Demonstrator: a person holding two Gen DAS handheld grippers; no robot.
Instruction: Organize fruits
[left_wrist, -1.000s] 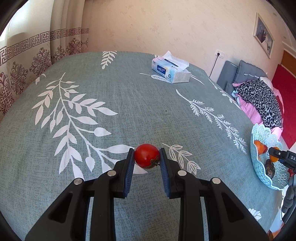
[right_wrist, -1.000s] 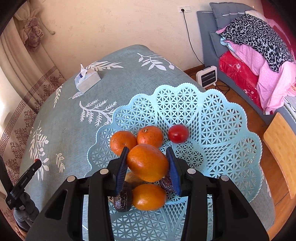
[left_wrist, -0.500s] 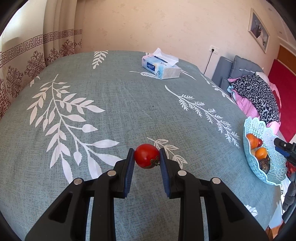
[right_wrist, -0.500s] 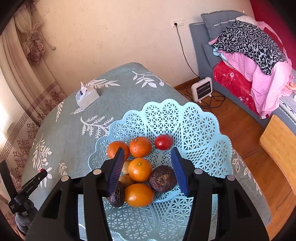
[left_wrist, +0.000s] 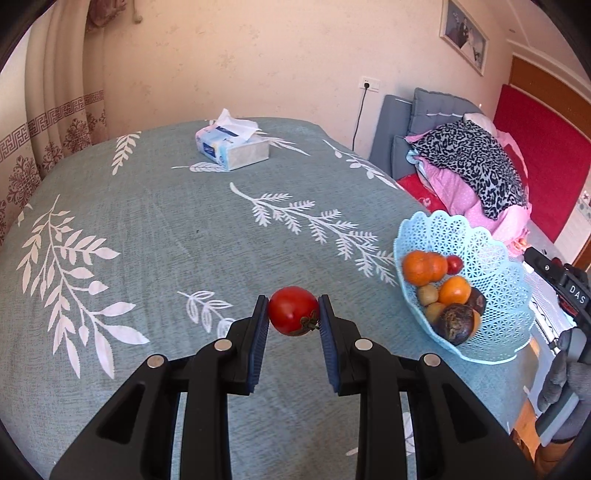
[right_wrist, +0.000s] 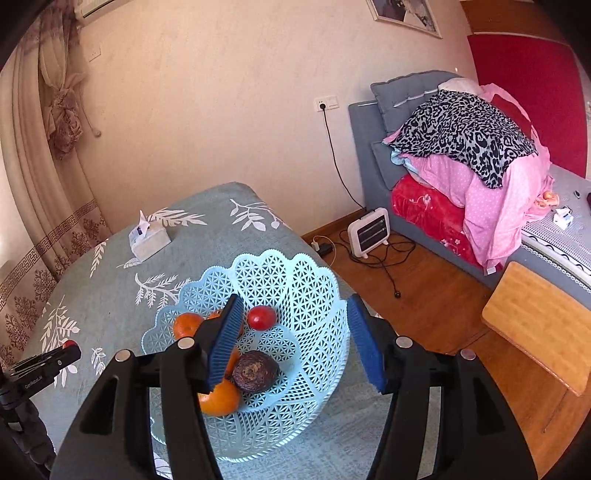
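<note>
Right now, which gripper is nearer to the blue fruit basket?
Right. The right gripper hangs open just above the blue fruit basket, nothing between its pads. The left gripper, shut on a tomato, is off beside the basket.

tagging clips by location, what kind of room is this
Most likely a bedroom in a home: a bed piled with folded bedding, patterned curtains, and a table with a leaf-print cloth holding a fruit basket.
</note>
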